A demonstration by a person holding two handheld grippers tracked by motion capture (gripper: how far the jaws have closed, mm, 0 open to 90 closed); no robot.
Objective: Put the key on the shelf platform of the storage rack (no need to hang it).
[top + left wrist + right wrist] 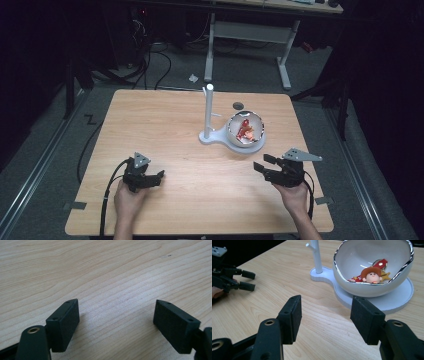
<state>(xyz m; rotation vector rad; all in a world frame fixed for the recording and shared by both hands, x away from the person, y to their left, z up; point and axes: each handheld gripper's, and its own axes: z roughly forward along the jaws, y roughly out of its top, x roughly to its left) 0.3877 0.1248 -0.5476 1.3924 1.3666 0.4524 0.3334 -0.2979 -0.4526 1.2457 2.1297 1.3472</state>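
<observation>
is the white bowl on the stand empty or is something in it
Not empty. The white bowl holds a small figure keychain with a brown hat, lying at its bottom.

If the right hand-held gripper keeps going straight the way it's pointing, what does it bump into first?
Probably the flat white base under the white bowl, then the bowl itself. The right hand-held gripper stands open and aims that way over bare table. Depth is hard to judge.

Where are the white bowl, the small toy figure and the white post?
white bowl (352,255), right gripper view, on its inner wall.
toy figure (371,275), right gripper view, on its face.
white post (207,110), high view, on its shaft.
</observation>
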